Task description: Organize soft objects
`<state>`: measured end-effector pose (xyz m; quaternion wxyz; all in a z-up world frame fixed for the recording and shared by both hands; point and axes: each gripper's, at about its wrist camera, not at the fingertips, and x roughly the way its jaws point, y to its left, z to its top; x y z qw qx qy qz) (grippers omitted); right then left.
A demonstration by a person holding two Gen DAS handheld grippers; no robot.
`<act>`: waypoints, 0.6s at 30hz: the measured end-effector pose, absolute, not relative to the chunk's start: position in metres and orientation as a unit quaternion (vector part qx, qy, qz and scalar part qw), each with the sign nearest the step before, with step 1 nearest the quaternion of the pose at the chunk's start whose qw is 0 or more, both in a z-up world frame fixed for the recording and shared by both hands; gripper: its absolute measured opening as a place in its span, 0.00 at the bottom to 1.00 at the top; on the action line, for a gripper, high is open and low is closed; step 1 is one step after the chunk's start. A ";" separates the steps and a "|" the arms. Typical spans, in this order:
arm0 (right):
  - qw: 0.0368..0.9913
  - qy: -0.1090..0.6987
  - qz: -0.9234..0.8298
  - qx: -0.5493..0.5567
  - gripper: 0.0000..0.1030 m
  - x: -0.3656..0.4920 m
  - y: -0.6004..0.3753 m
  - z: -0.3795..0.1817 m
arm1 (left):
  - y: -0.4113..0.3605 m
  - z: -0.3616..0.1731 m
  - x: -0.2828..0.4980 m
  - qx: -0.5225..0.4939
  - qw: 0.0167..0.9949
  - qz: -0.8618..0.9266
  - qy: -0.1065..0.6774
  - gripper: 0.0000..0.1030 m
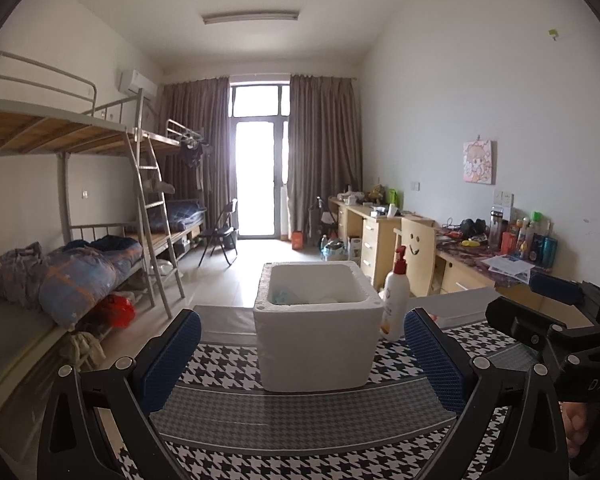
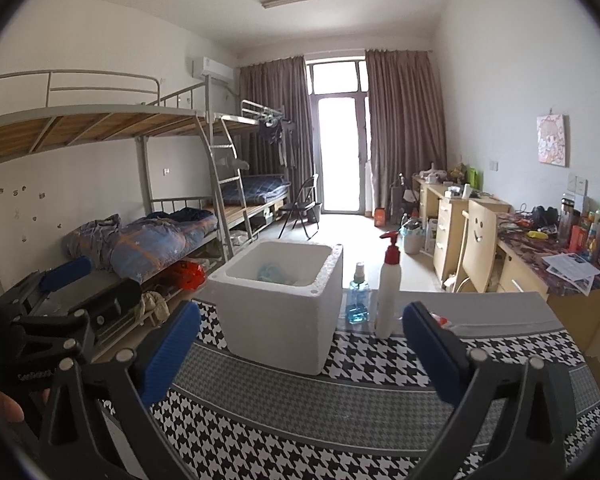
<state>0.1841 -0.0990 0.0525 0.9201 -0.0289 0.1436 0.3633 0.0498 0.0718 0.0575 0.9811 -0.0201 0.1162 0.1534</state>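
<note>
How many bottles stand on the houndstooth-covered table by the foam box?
2: a white pump bottle right of the foam box, and a small blue spray bottle between them, farther back. Others behind the box may be hidden.

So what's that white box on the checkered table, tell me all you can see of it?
The white box looks like a thick-walled foam cooler, roughly cube-shaped, with a grainy, slightly chipped rim and small round dimples at its corners. It has no lid and stands upright on the houndstooth cloth. Inside, something soft and light blue shows, along with pale material I can't identify. A white pump bottle stands close beside it; whether they touch is unclear. Neither gripper touches it.
</note>
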 end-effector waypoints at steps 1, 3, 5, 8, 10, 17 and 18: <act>0.921 0.141 0.362 -0.029 0.99 0.182 -0.100 0.052 | 0.070 0.057 0.048 -0.019 0.982 0.151 0.114 0.99; 0.923 0.136 0.360 -0.026 0.99 0.178 -0.105 0.050 | 0.067 0.056 0.045 -0.017 0.982 0.151 0.111 0.99; 0.924 0.134 0.358 -0.021 0.99 0.175 -0.109 0.048 | 0.066 0.055 0.041 -0.017 0.983 0.150 0.106 0.99; 0.926 0.128 0.355 -0.018 0.99 0.170 -0.114 0.043 | 0.064 0.051 0.034 -0.021 0.983 0.153 0.099 0.99; 0.927 0.122 0.354 -0.017 0.99 0.166 -0.116 0.041 | 0.061 0.048 0.030 -0.019 0.983 0.156 0.092 0.99; 0.930 0.122 0.346 -0.009 0.99 0.158 -0.122 0.030 | 0.060 0.039 0.028 -0.019 0.984 0.152 0.089 0.99; 0.930 0.121 0.346 -0.009 0.99 0.158 -0.123 0.028 | 0.060 0.038 0.028 -0.019 0.984 0.153 0.089 0.99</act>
